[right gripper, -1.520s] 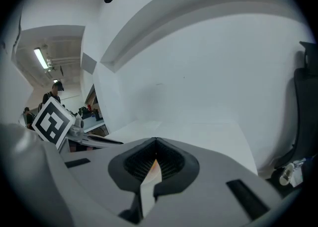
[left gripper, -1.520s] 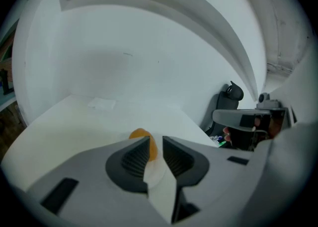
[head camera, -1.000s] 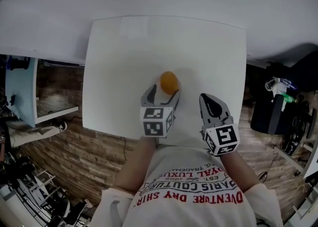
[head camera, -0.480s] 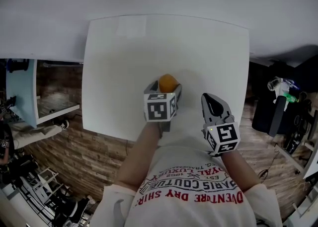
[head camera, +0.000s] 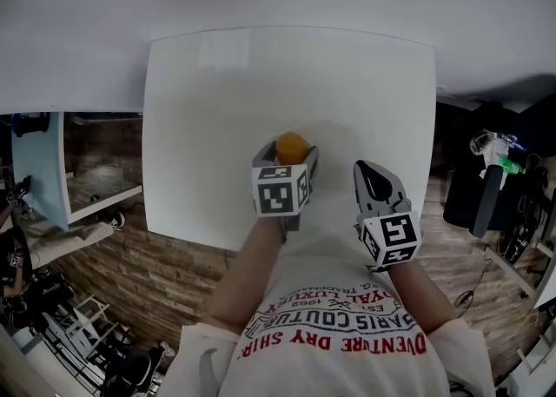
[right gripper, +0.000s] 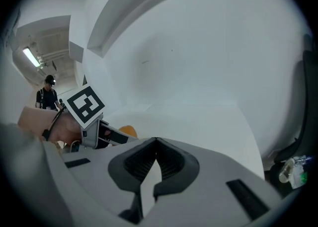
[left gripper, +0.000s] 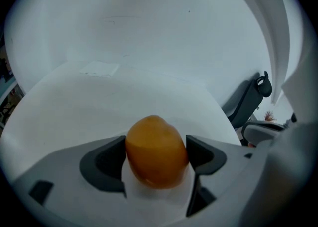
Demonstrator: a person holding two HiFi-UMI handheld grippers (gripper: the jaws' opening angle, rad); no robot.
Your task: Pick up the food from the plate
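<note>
An orange, rounded piece of food [head camera: 293, 145] lies on the white table top [head camera: 217, 91]; I make out no separate plate under it. My left gripper [head camera: 287, 157] points steeply down over it. In the left gripper view the food [left gripper: 156, 151] fills the gap between the two dark pads [left gripper: 107, 164], close to both. The jaws have just been opening and stand wide, so I read this gripper as open around the food. My right gripper [head camera: 373, 180] hovers to the right near the table's front edge, shut and empty [right gripper: 155, 144]. From there the food [right gripper: 128, 131] peeks out behind the left gripper.
The table's front edge [head camera: 217, 234] runs just under both hands. A dark chair [left gripper: 248, 104] stands off the table's right side, with a black bag and bottles [head camera: 486, 187] beyond. A pale blue shelf [head camera: 39, 165] stands at the left over brick-pattern floor. A person [right gripper: 48, 97] stands far off.
The left gripper has come down and forward, so the food that lay ahead of its fingertips now sits between them. The right gripper has sunk slightly and stayed shut.
</note>
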